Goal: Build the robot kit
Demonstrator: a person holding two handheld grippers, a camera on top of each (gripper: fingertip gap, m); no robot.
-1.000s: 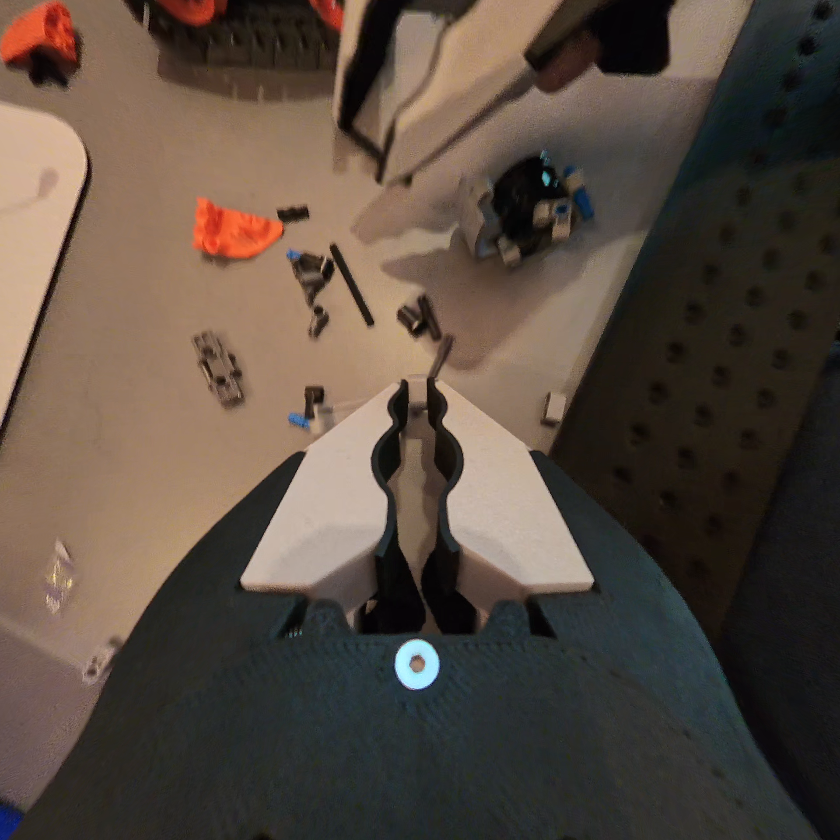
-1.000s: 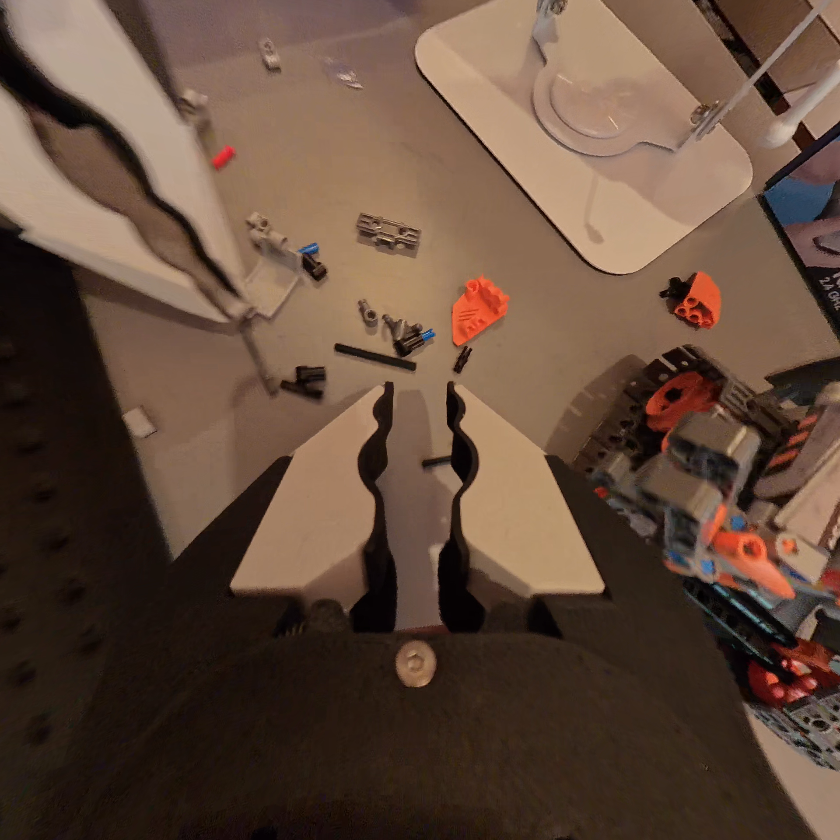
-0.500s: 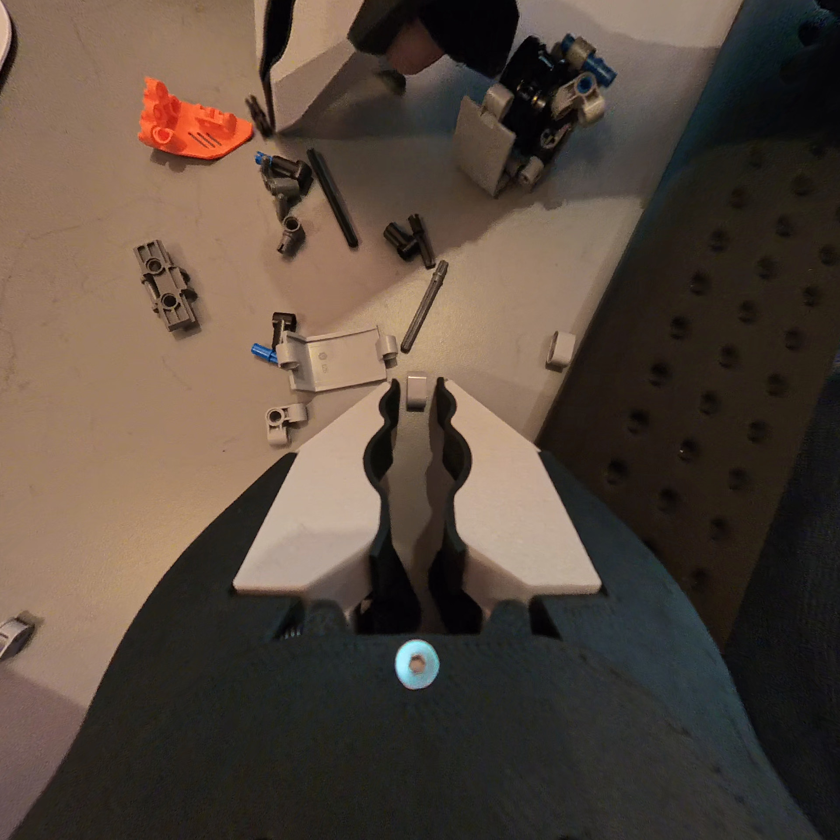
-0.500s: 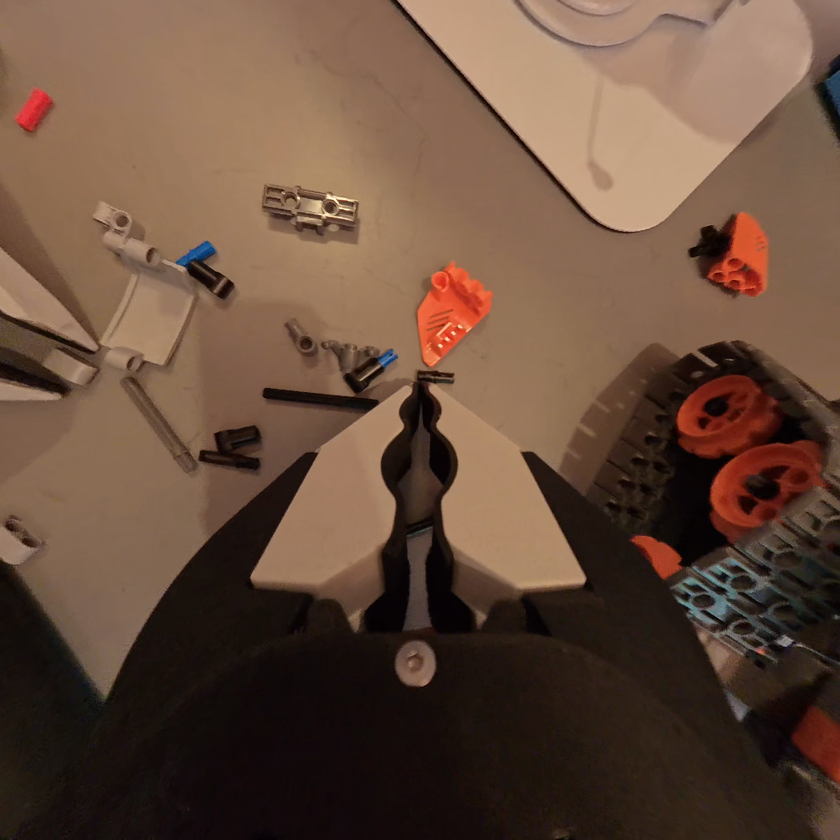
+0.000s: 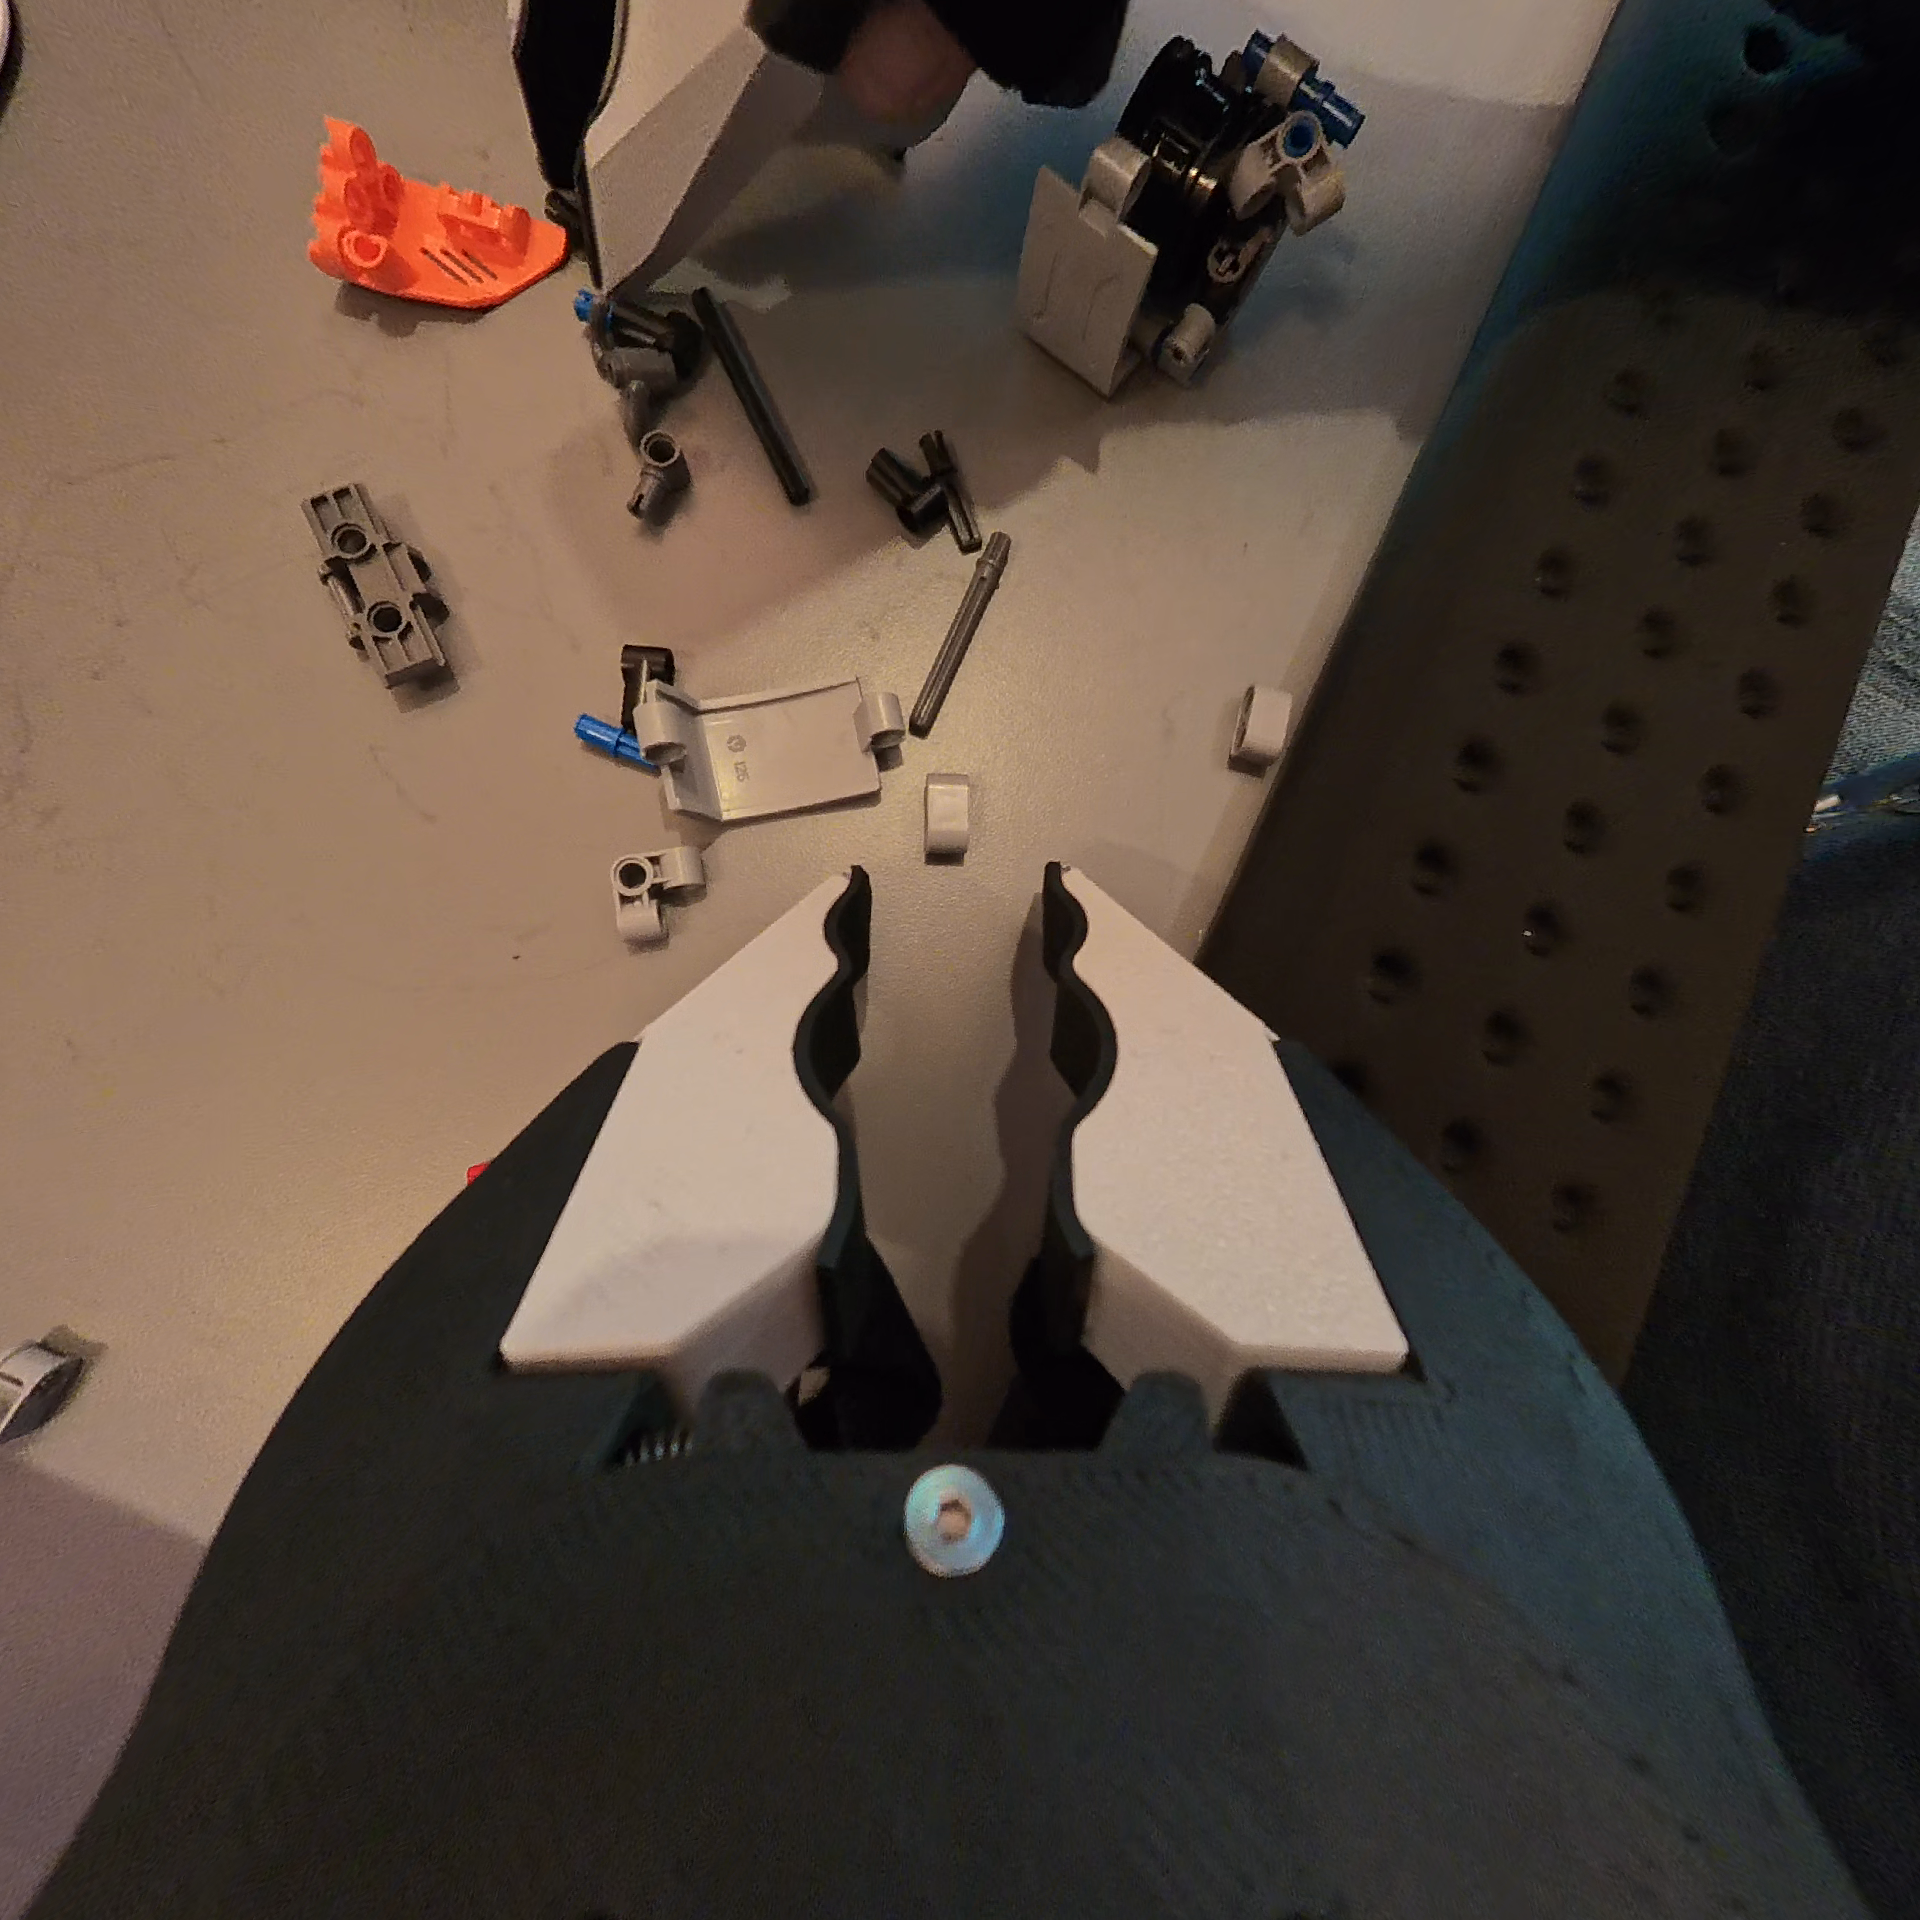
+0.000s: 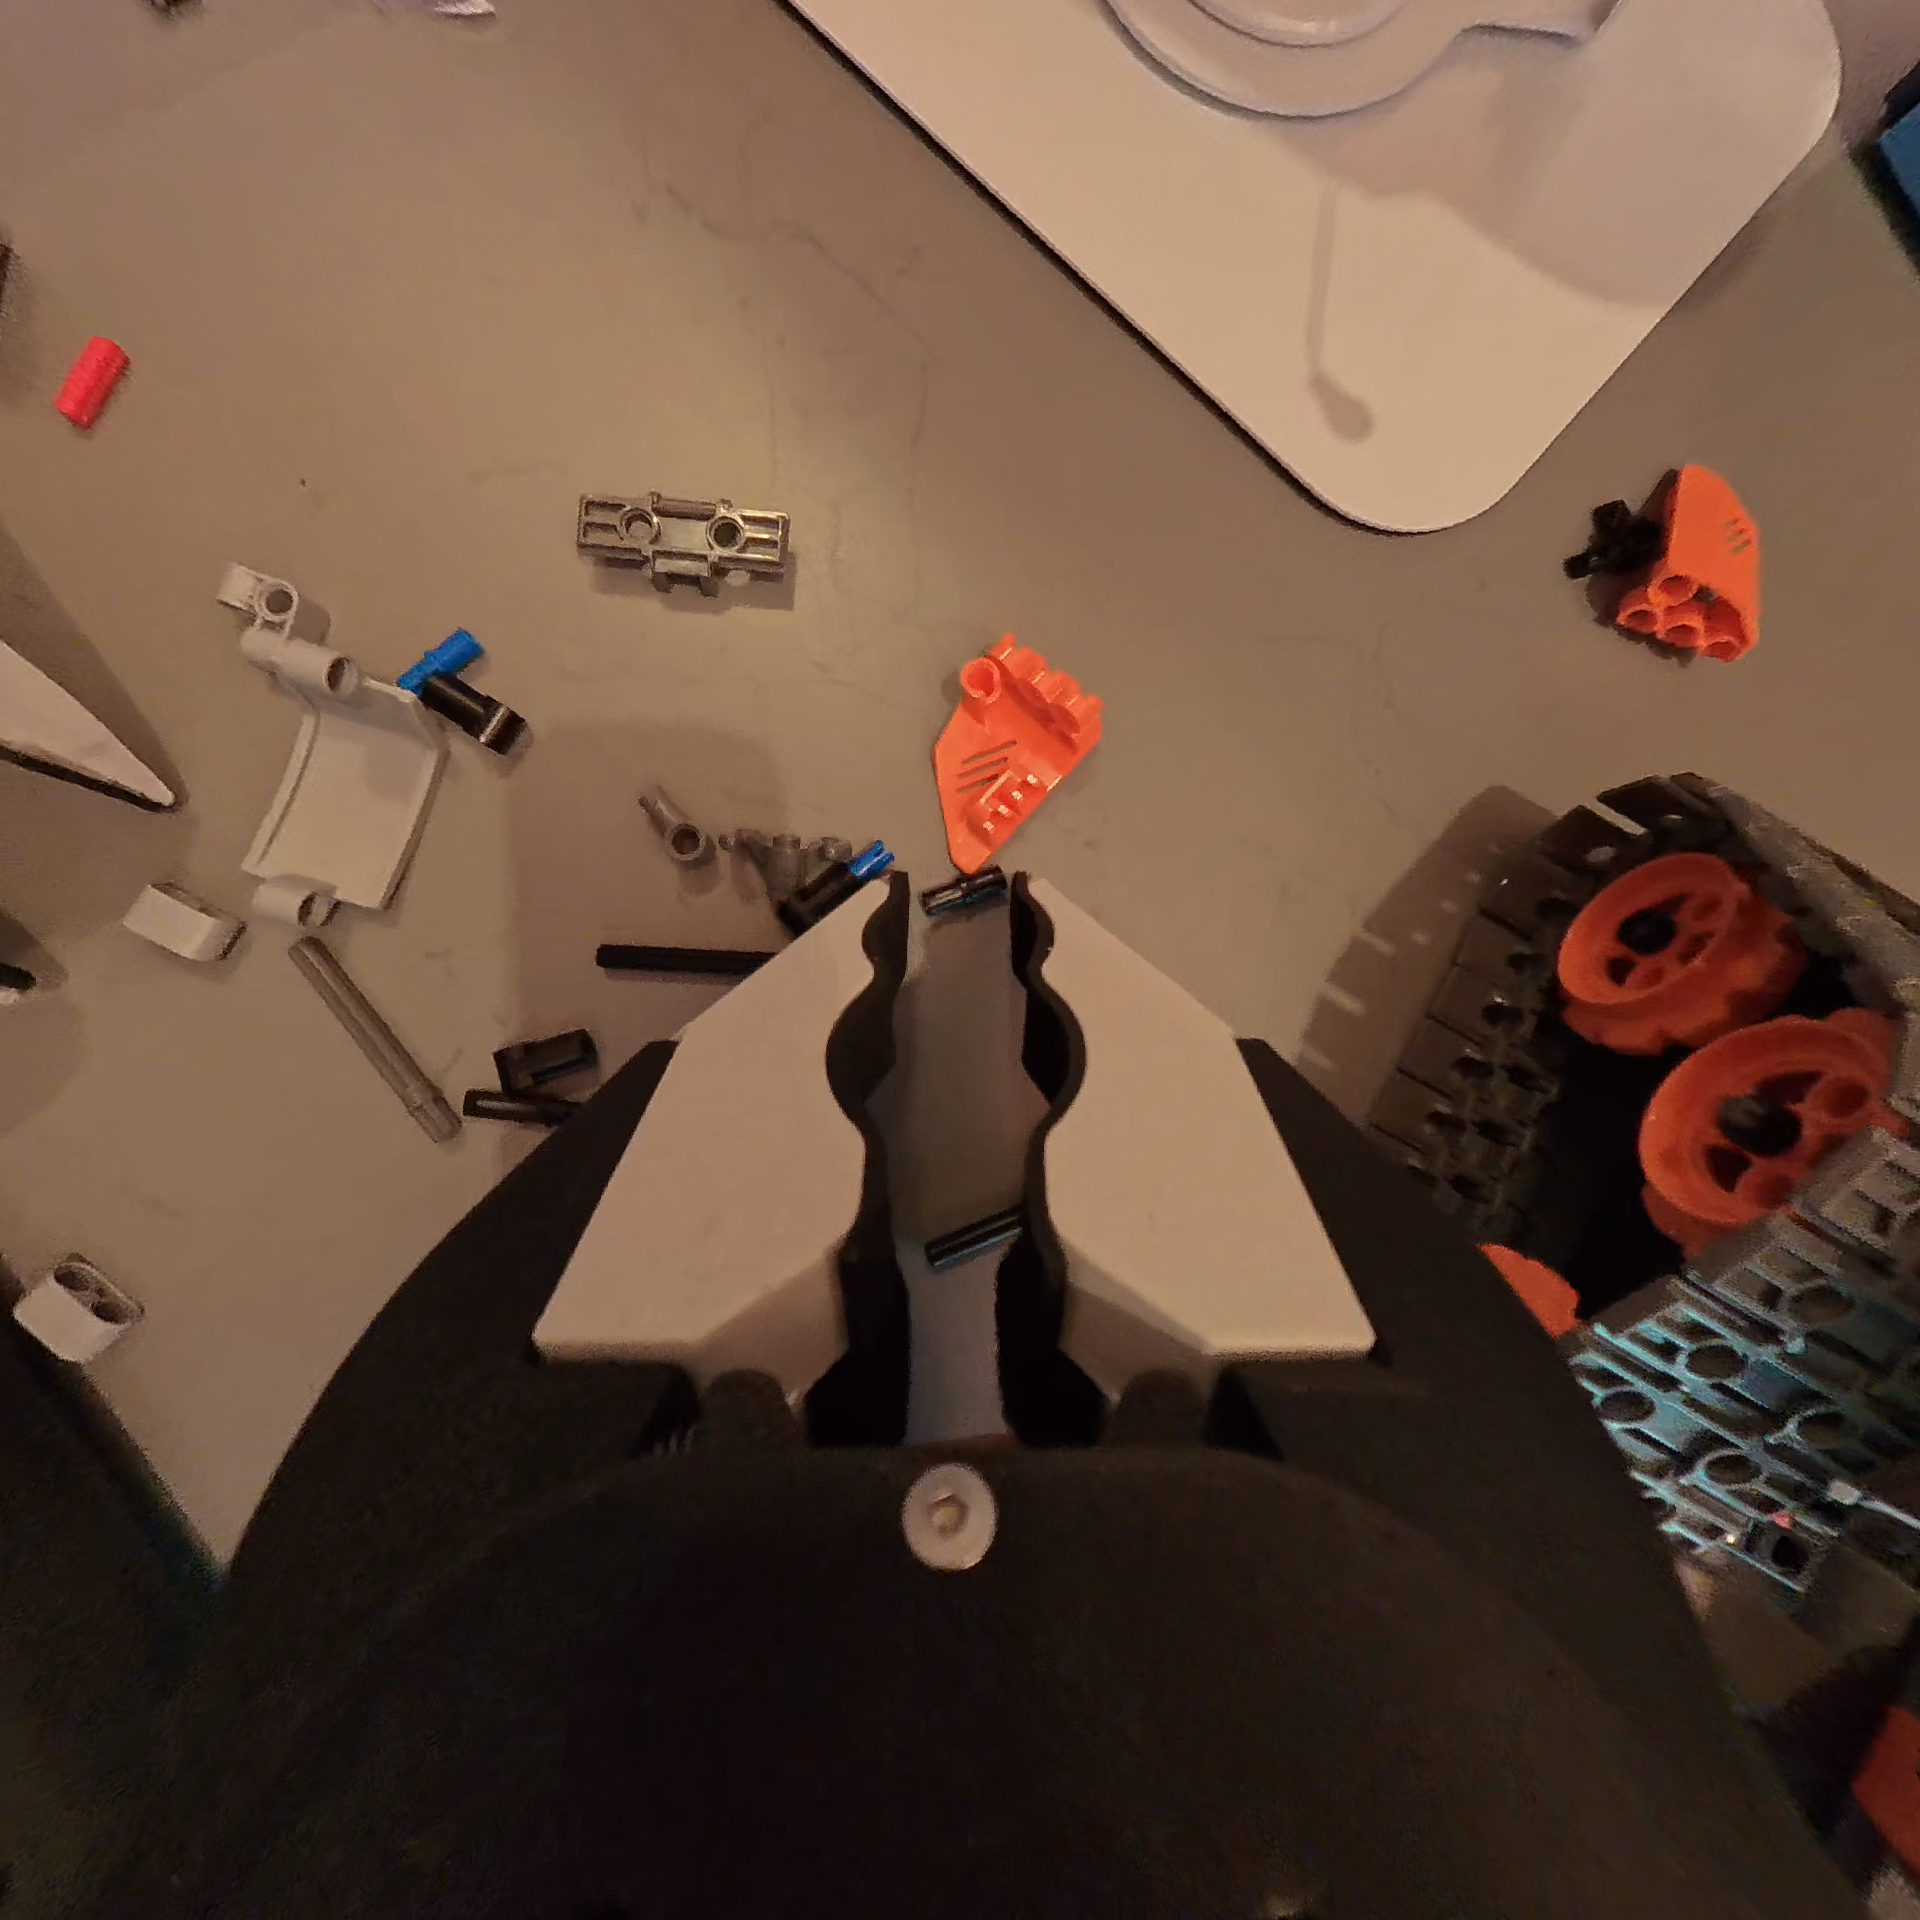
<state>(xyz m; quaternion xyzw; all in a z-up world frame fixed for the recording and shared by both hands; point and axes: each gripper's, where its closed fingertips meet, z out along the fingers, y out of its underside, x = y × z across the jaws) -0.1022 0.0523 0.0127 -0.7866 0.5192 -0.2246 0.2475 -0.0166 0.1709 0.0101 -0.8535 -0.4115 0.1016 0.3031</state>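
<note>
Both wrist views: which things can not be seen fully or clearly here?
- Tracked model: right wrist view, cut off by the right edge.
- Long black axle: right wrist view, one end hidden behind the right gripper.
- Red piece: left wrist view, mostly hidden behind the left gripper.

Two wrist cameras, each mounted behind its gripper's fingers, look steeply down at a grey tabletop [image 5: 208, 935] from close above. The left wrist view faces away from the table's near edge, beside a dark perforated panel [image 5: 1621, 831] on its right. The right wrist view looks down from another side, a tracked brick vehicle [image 6: 1662, 1091] at its right. Both views share the same scatter of small parts: the orange panel piece [image 5: 426, 244] [image 6: 1013, 764], the grey curved panel [image 5: 774, 764] [image 6: 343, 800] and the dark grey connector plate [image 5: 379, 587] [image 6: 681, 540].
</note>
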